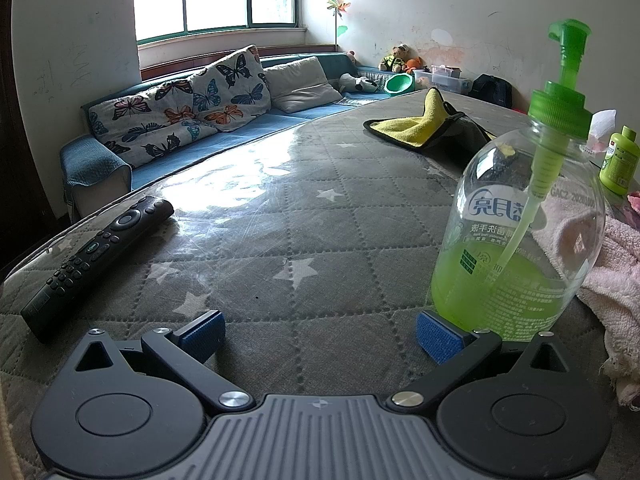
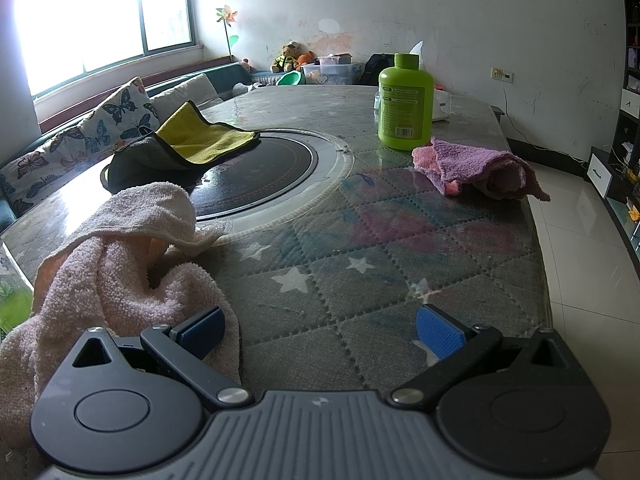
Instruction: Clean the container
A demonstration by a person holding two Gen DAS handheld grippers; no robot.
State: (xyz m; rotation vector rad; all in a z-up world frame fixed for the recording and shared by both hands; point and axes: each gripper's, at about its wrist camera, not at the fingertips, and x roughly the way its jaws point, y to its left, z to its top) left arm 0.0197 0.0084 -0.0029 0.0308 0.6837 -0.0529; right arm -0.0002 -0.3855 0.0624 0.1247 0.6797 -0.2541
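Observation:
A clear pump bottle [image 1: 520, 232] with a green pump head and green liquid in its lower part stands upright on the table, just beyond the right fingertip of my left gripper [image 1: 320, 332]. That gripper is open and holds nothing. A pale pink towel [image 2: 116, 276] lies crumpled by the left finger of my right gripper [image 2: 320, 330], which is open and empty too. The same towel [image 1: 608, 264] shows behind the bottle in the left wrist view. A sliver of the bottle [image 2: 12, 300] appears at the right wrist view's left edge.
A black remote [image 1: 96, 256] lies at the left. A yellow-and-grey cloth [image 2: 192, 144] rests on the round black hob [image 2: 272, 176]. An opaque green bottle [image 2: 405, 102] and a purple towel [image 2: 480, 170] sit further back. The table edge [image 2: 540, 248] drops to tiled floor at the right.

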